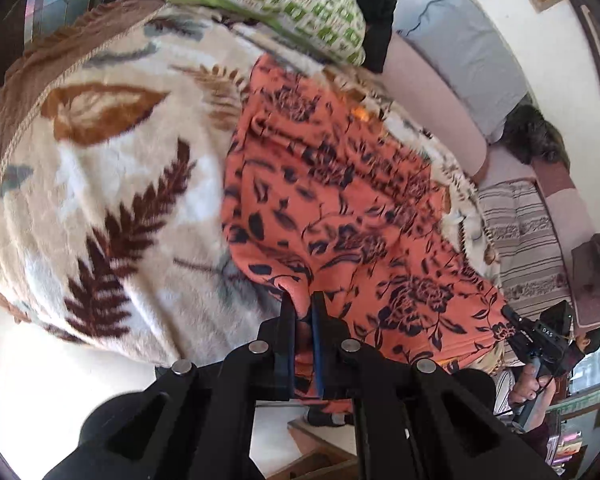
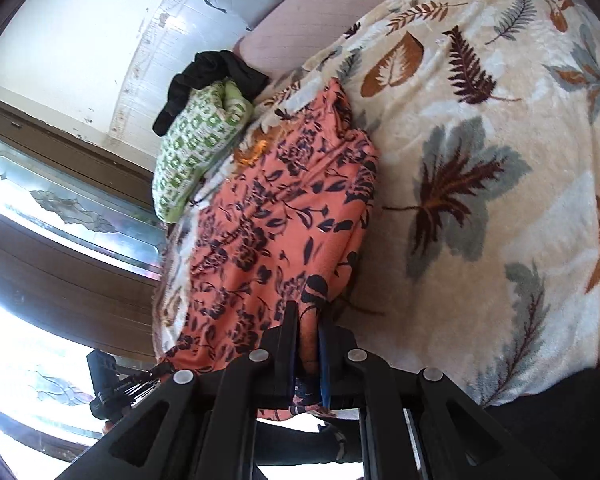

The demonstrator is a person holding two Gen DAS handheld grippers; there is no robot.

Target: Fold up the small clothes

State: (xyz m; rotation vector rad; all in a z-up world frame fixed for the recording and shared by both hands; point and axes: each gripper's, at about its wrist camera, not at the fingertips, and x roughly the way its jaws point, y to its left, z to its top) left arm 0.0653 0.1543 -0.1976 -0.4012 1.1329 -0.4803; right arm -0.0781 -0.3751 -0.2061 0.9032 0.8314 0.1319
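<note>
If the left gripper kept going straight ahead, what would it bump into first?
Probably more of the orange flowered cloth it is already shut on; the left gripper points along it. Beneath lies the leaf-print blanket; depth is unclear.

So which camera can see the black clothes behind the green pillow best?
The right wrist view. There the black clothes show as a whole crumpled heap draped over the top of the green pillow. In the left wrist view the pillow hides most of them, so only a dark edge sticks out.

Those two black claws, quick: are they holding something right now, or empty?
Left gripper: shut on the near edge of the orange floral garment.
Right gripper: shut on the same orange floral garment, at another spot along its near edge.
</note>
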